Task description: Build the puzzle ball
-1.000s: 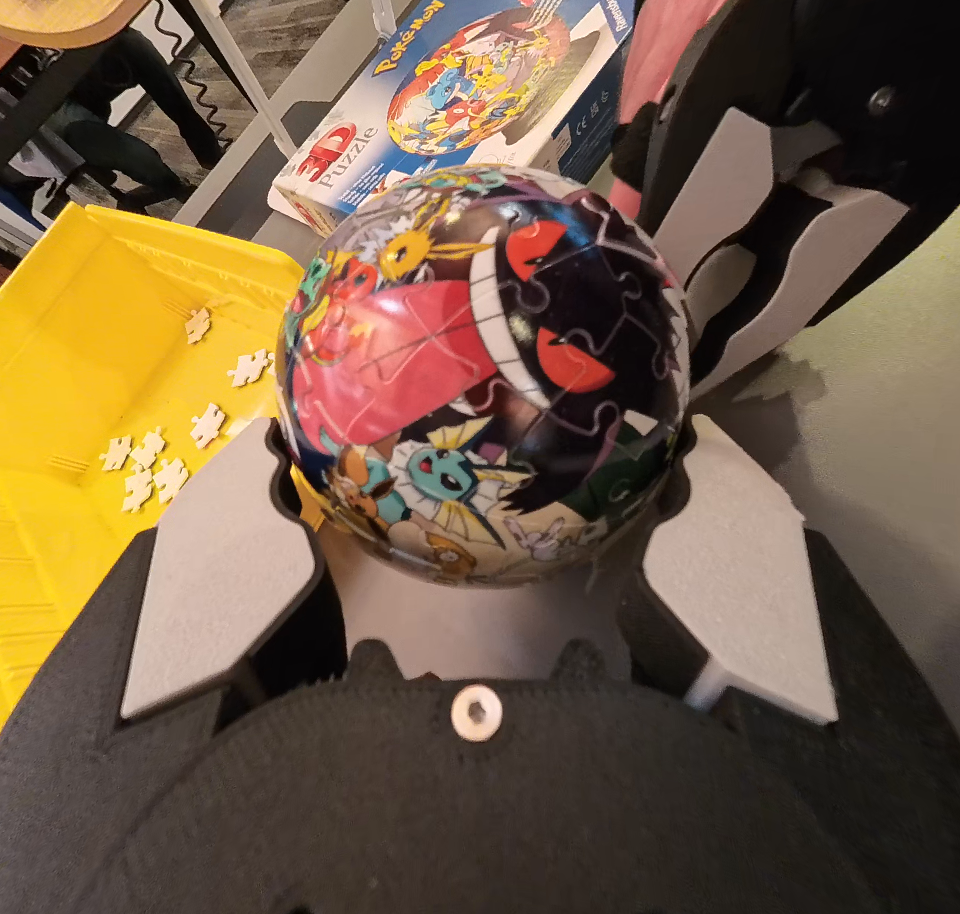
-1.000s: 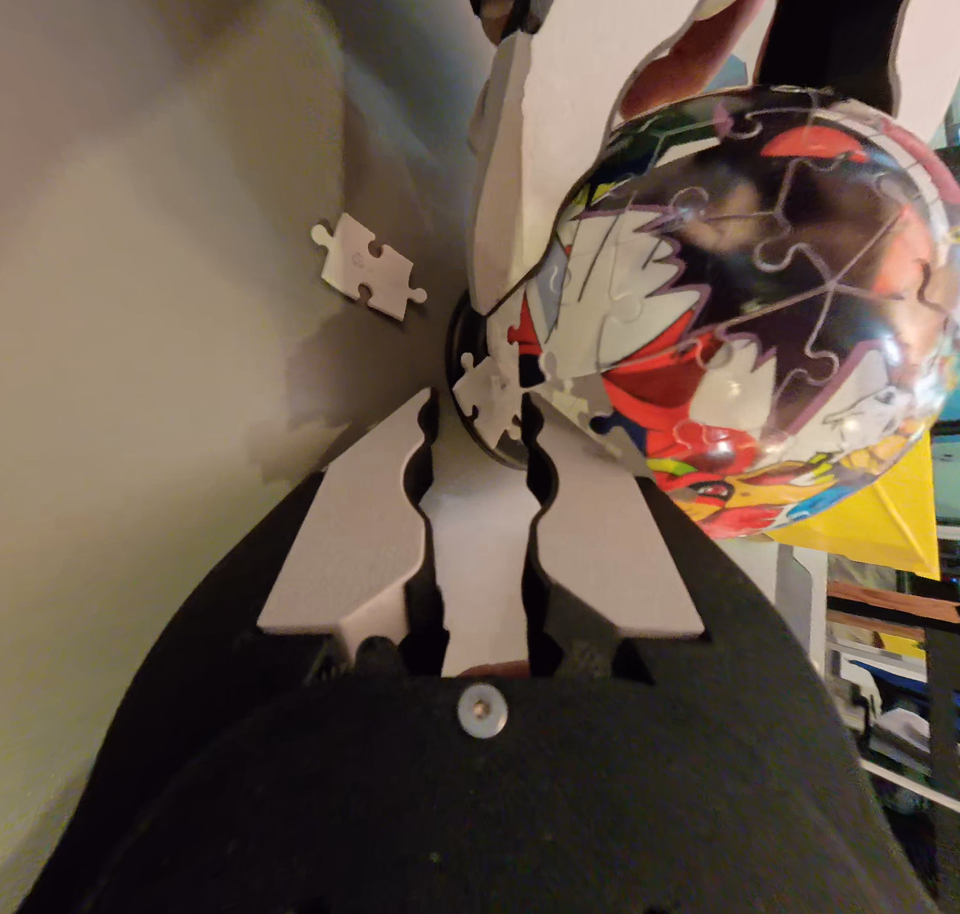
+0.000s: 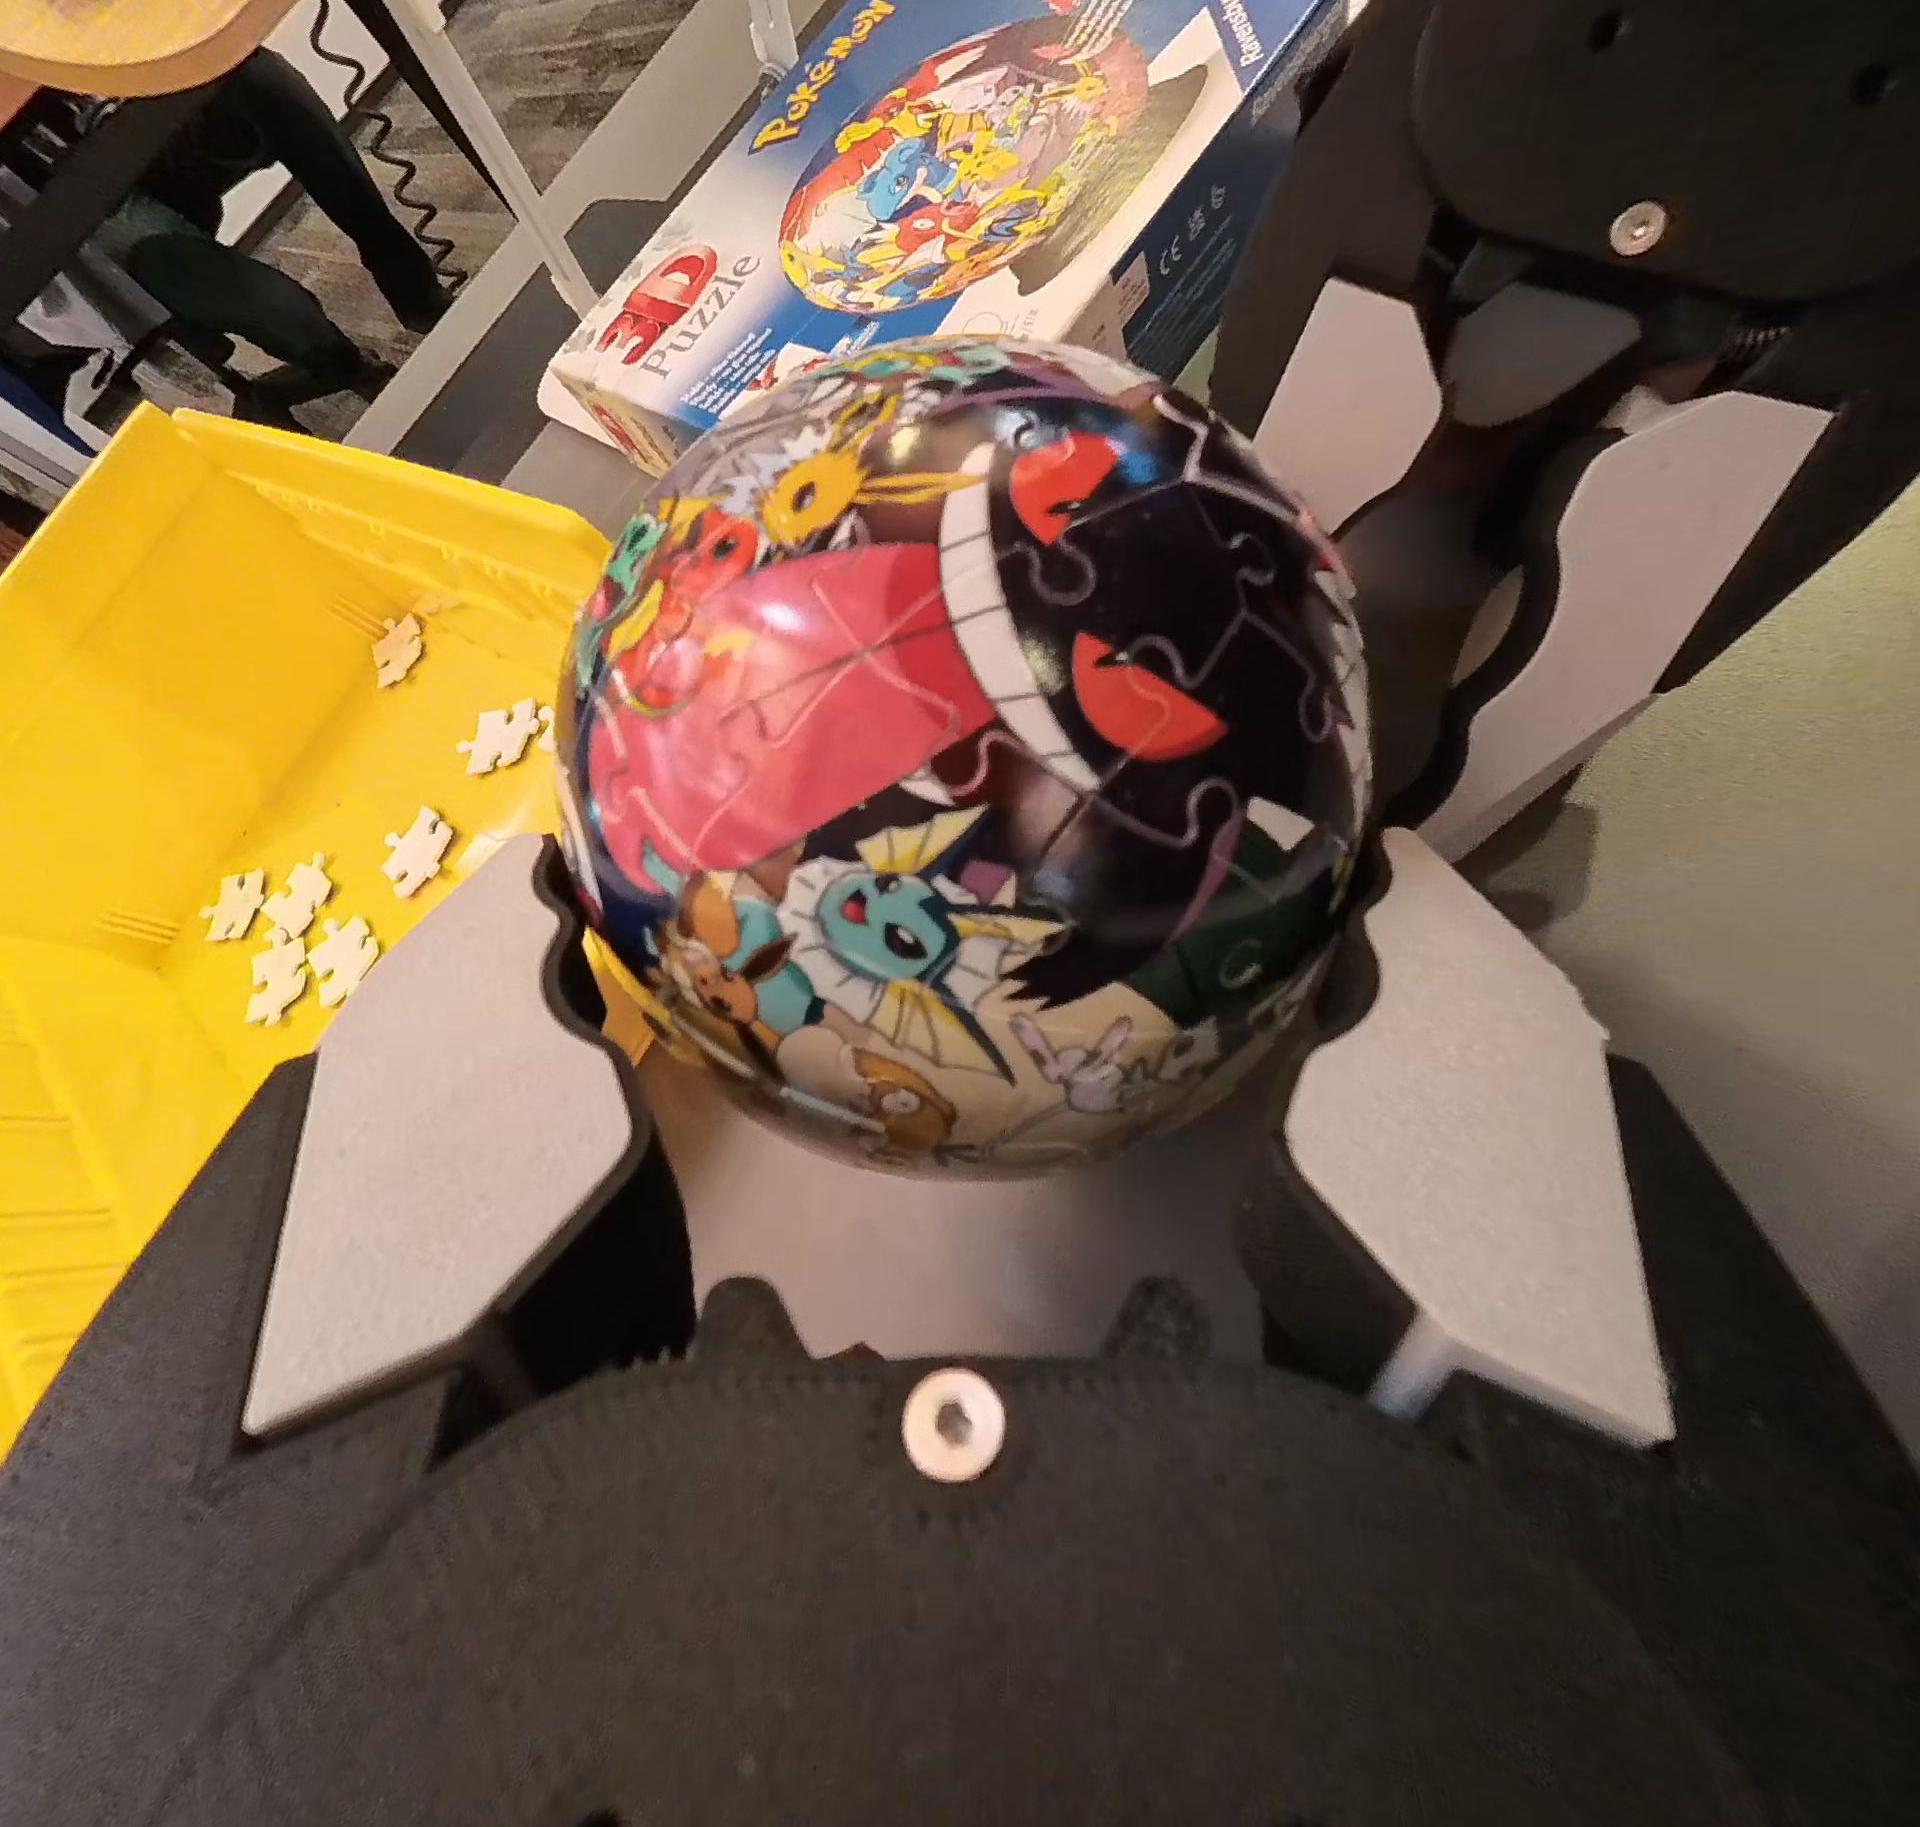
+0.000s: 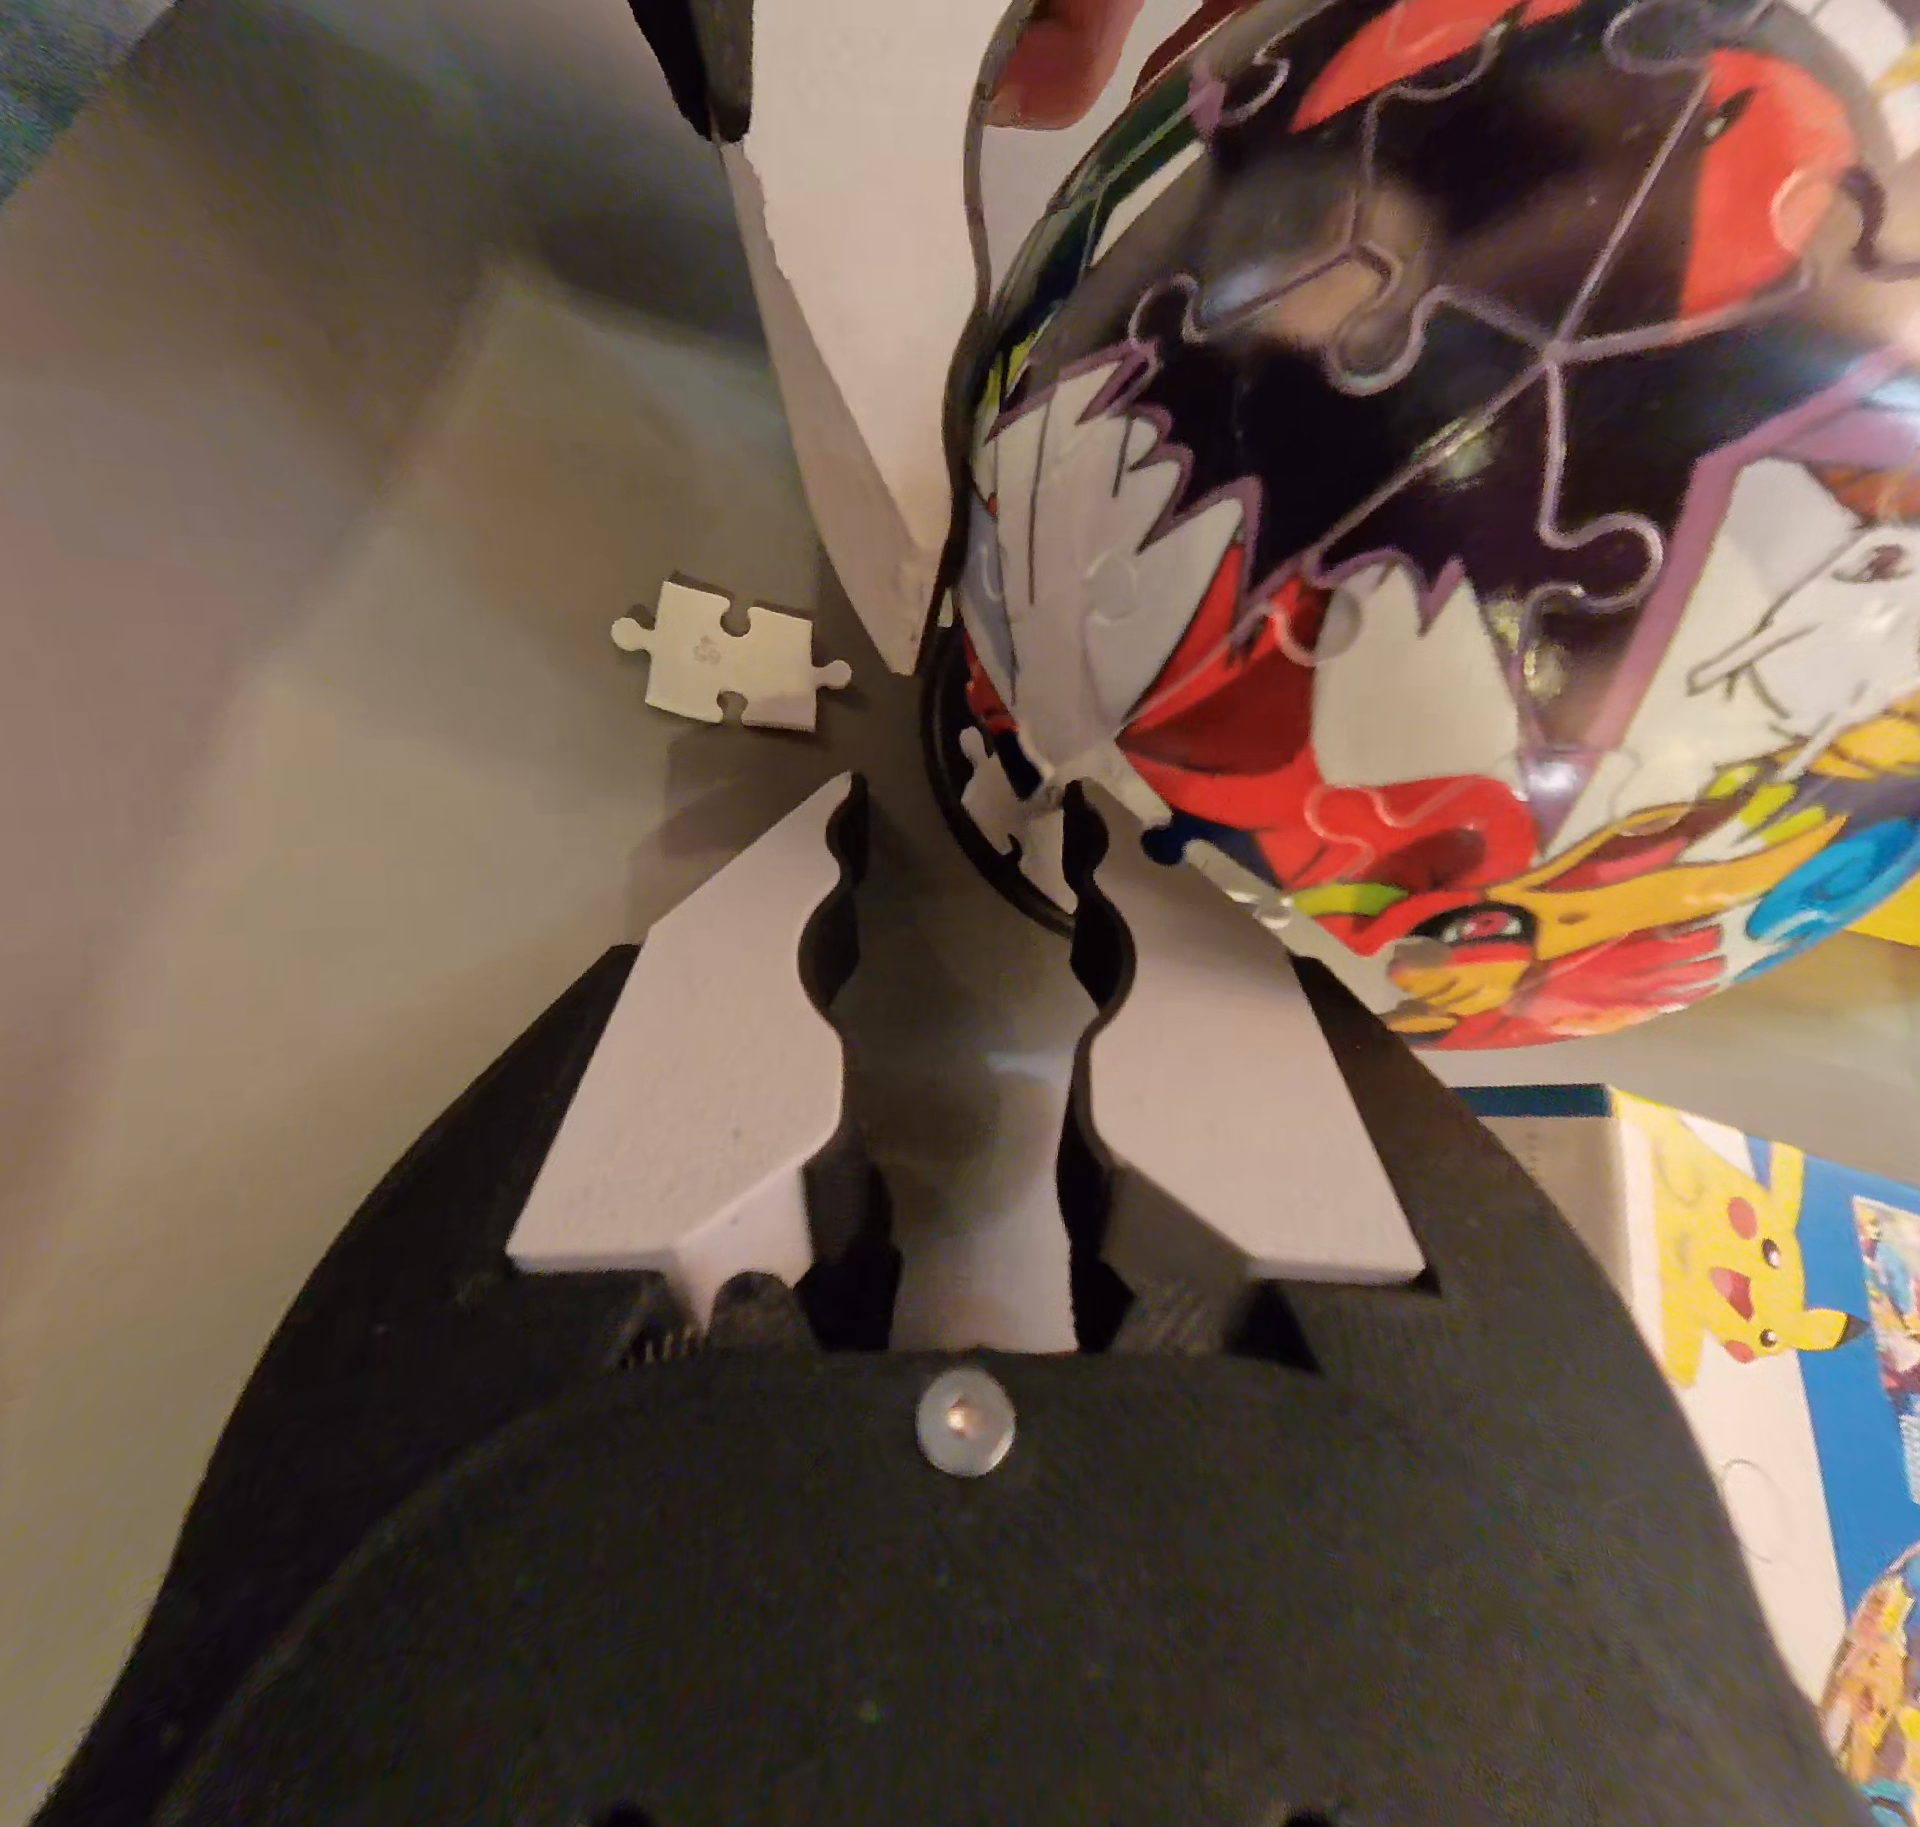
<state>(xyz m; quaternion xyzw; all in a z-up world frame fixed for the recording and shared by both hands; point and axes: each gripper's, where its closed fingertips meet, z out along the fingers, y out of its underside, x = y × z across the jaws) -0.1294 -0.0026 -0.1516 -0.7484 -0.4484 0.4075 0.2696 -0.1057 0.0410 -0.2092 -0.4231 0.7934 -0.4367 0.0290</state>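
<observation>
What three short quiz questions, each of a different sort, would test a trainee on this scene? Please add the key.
1. True or false: the left gripper is clamped on the puzzle ball.
2. Where do most loose white pieces lie? A: in the yellow bin. B: on a plate. C: in a cup.
3. In the right wrist view, how many loose pieces lie on the grey table?

Key: 1 true; 2 A; 3 one, the single piece.

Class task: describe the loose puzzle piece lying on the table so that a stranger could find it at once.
Start at the ball held in the left gripper. On the grey table beside it lies one piece, blank side up. The other loose pieces sit in the yellow bin.
</observation>
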